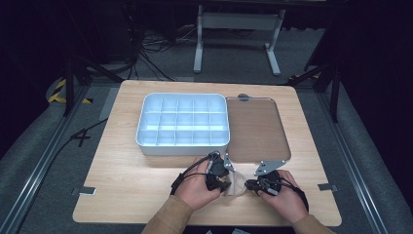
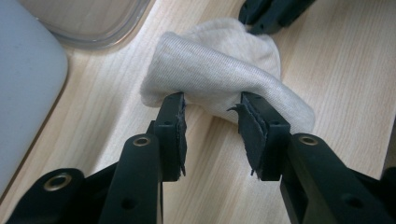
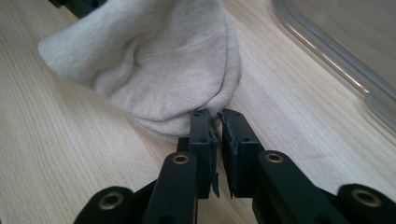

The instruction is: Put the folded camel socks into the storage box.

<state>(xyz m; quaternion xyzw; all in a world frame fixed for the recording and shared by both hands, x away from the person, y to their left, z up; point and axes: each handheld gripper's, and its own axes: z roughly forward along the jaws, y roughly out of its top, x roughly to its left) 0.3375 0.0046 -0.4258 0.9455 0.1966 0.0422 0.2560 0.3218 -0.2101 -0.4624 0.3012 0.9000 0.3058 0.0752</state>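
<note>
Cloth (image 1: 237, 184), a small beige bundle, lay bunched on the wooden desk (image 1: 126, 180) near its front edge, between my two hands. My left gripper (image 2: 211, 109) faced it with its fingers (image 2: 170, 121) partway open; their tips rested against the near fold of the bundle, one at each side of it, and a clear gap of bare desk showed between the pads, so I judged nothing was pinched there. My right gripper (image 3: 215, 122) came at the bundle from the opposite side. Its fingers (image 3: 201, 135) stood almost together, only a thin slit between them, with the tips right at the lower hem; I could not tell whether any fabric was caught in that slit. Beyond the bundle sat the white compartment tray (image 1: 182, 146) and, beside it, the clear lid (image 1: 272, 151) lying flat.
</note>
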